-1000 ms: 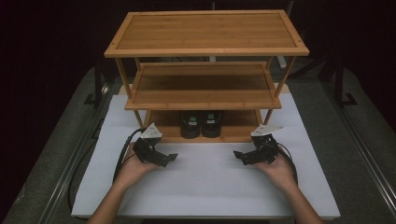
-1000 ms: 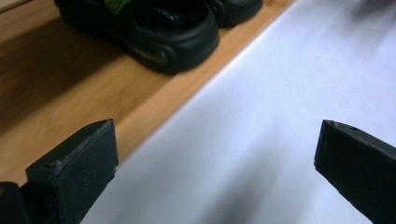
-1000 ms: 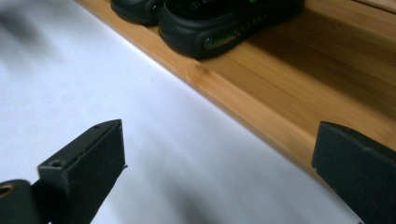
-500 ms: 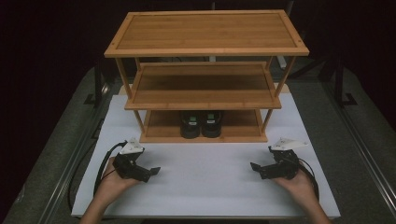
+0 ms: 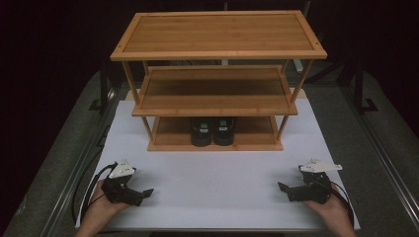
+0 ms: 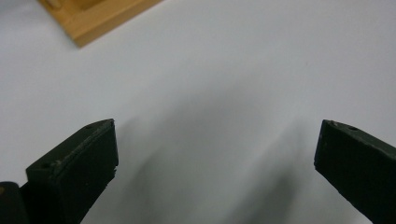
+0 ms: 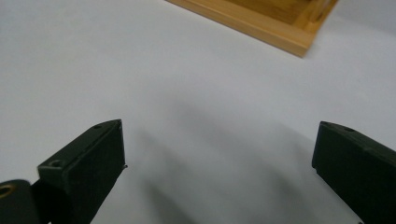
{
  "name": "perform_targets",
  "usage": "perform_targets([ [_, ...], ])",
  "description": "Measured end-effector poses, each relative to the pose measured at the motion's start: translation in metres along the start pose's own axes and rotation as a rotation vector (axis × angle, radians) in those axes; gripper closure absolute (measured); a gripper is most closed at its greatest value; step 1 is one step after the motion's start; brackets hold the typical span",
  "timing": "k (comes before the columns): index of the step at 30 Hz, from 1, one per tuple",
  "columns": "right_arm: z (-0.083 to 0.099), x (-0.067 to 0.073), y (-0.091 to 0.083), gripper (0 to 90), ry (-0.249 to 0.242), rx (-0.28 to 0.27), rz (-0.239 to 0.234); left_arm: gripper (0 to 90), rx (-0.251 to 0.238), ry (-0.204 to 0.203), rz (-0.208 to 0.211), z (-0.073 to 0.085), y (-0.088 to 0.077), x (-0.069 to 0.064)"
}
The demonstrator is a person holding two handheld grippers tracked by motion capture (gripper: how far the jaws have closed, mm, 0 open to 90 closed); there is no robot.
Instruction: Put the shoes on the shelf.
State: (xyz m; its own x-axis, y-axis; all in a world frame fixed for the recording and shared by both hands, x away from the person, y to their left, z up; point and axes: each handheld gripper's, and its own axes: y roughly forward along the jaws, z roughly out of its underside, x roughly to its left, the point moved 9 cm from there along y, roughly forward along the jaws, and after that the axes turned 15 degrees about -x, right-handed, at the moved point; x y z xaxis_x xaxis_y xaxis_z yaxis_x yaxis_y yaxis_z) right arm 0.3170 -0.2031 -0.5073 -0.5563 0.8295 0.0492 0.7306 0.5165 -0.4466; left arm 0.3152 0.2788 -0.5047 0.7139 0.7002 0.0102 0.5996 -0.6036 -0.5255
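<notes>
Resting wide open and empty near the counter's [image 5: 212, 173] front edge, the left hand-held gripper [image 5: 141, 195] and right hand-held gripper [image 5: 285, 190] have drawn back from the bamboo rack [image 5: 217, 59], so placing looks finished; what seems a pair of dark shoes [image 5: 213, 132] sits on its bottom shelf, well apart from both

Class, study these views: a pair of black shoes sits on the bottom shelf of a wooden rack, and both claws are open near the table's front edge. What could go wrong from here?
1. The shoes sit touching under the low middle shelf; a claw reaching in may knock that shelf or grab both.
2. The left claw and right claw face each other; reaching for the shoes together, they could collide.
</notes>
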Motion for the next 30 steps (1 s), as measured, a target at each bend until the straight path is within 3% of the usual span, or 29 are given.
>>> perform_targets([
  [5, 0.01, -0.006, -0.008, 2.2, 0.01, 0.013, 0.024, 0.0, 0.013, -0.004, -0.021, 0.012, -0.009, 0.004],
  [12, 0.018, -0.012, -0.016, 2.2, 0.014, 0.025, 0.054, 0.0, 0.007, -0.005, -0.016, 0.021, -0.012, 0.006],
  [18, 0.023, -0.012, -0.014, 2.2, 0.001, 0.07, 0.066, 0.0, -0.009, -0.003, -0.014, 0.022, -0.014, 0.006],
  [30, 0.024, -0.013, -0.016, 2.3, 0.004, 0.071, 0.071, 0.0, -0.009, 0.002, -0.017, 0.023, -0.014, 0.006],
])
